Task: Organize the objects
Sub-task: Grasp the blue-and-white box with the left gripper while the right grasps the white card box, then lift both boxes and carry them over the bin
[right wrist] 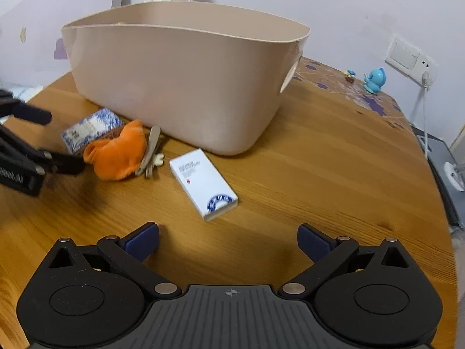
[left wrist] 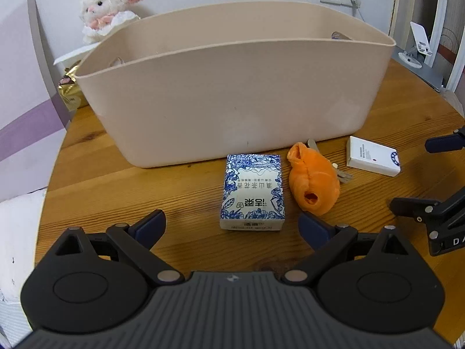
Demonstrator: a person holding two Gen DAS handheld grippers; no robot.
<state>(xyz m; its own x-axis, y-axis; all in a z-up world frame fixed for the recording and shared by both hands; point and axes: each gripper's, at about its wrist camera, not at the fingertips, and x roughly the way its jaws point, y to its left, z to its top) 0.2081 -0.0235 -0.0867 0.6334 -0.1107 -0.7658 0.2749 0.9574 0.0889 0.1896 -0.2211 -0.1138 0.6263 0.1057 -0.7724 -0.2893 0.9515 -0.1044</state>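
Observation:
A blue-and-white patterned box (left wrist: 252, 192) lies flat on the wooden table (left wrist: 101, 180), just in front of a large beige bin (left wrist: 232, 87). My left gripper (left wrist: 231, 222) is open, its fingertips level with the box's near end and holding nothing. Right of the box are an orange plush toy (left wrist: 312, 179), a bunch of keys (left wrist: 343, 174) and a white box (left wrist: 373, 160). In the right wrist view my right gripper (right wrist: 228, 236) is open and empty, a short way back from the white box (right wrist: 203, 183). The bin's inside is hidden.
A white plush lamb (left wrist: 107, 5) and a gold packet (left wrist: 69, 87) sit behind the bin at the left. A blue figurine (right wrist: 376, 80) stands at the far right on a patterned mat. A phone stand (left wrist: 418, 46) is beyond the round table's edge.

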